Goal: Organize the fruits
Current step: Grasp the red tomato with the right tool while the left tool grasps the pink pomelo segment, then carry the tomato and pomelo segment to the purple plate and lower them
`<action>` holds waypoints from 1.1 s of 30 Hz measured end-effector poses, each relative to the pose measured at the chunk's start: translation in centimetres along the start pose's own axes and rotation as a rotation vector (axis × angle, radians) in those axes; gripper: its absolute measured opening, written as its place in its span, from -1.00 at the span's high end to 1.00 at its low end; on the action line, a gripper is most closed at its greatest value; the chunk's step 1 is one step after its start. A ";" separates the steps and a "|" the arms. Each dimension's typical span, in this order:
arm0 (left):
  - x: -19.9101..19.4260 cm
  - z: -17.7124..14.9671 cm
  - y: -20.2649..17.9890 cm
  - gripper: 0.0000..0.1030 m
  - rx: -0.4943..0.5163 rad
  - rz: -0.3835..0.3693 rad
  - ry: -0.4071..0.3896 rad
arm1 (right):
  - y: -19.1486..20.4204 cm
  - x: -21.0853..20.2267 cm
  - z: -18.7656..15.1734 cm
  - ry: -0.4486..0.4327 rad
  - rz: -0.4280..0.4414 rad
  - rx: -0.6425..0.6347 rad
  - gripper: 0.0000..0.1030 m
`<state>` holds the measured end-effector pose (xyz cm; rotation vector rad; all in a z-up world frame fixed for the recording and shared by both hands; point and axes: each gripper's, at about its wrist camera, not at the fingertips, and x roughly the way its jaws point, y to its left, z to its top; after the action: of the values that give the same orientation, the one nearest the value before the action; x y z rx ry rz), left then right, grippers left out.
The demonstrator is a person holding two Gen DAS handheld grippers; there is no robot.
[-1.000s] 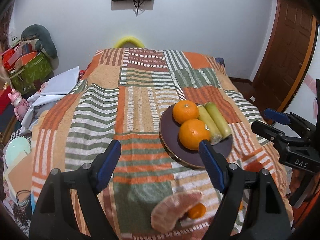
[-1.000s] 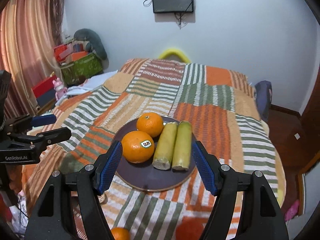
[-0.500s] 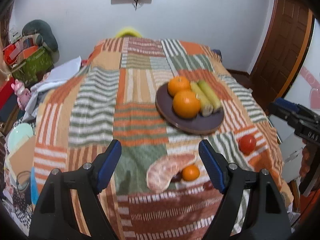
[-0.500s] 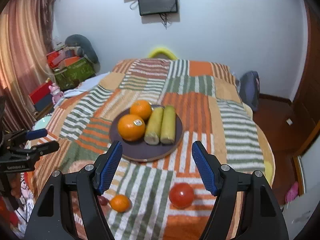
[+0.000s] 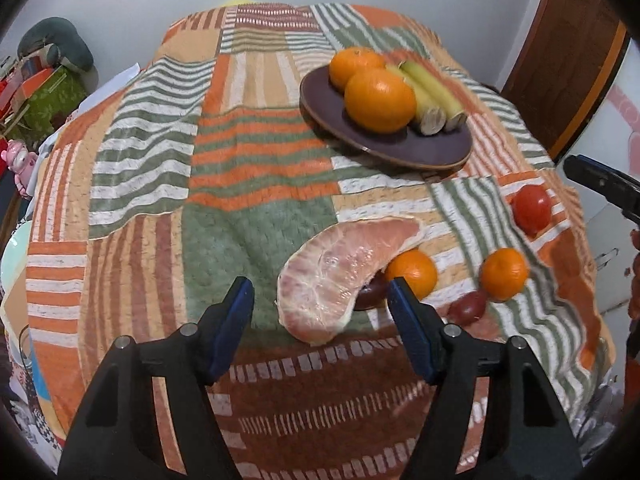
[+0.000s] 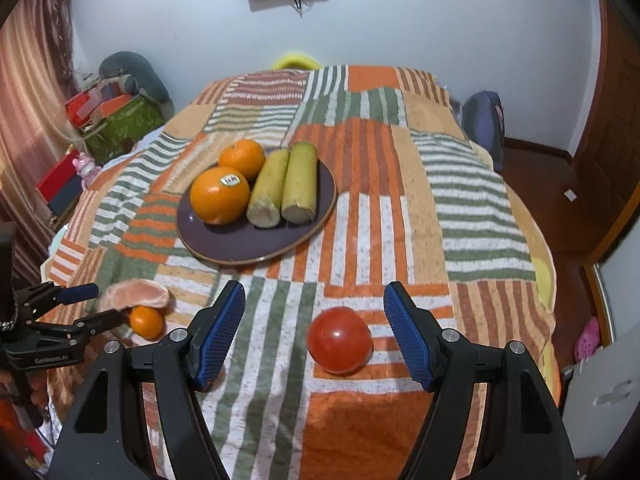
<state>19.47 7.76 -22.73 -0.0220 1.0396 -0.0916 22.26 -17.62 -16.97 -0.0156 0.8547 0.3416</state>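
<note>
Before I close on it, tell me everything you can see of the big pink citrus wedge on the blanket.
The pink citrus wedge is a peeled, curved segment, like pomelo: pale pink flesh with whitish membrane streaks. It lies flat on the striped blanket, off the plate, its concave side toward a small orange and a dark red fruit that look tucked against it. The left claw frames its near end, jaws closing, pads not yet touching it.
</note>
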 end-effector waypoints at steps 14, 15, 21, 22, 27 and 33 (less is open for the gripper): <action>2.3 2.0 -0.3 0.14 -0.017 -0.034 0.002 | -1.1 3.2 -2.6 0.114 0.024 0.034 -0.33; 2.5 2.0 -0.2 0.15 -0.022 -0.036 0.002 | -1.2 3.3 -2.7 0.119 0.028 0.036 -0.33; 2.9 2.5 0.6 0.22 -0.071 -0.049 -0.007 | -1.4 4.2 -3.2 0.146 0.032 0.034 -0.14; 2.9 2.6 0.6 0.23 -0.068 -0.050 -0.008 | -1.4 4.4 -3.2 0.154 0.035 0.032 -0.13; 2.7 2.6 0.7 0.29 -0.064 -0.052 -0.016 | -1.4 4.4 -3.1 0.142 0.005 0.010 0.12; 1.7 2.8 0.9 0.31 -0.067 -0.028 -0.043 | -1.9 3.9 -3.1 0.128 0.035 0.035 0.15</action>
<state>22.76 8.43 -22.82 -0.0988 0.9993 -0.0808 22.93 -18.71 -22.17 0.0097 0.9889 0.3617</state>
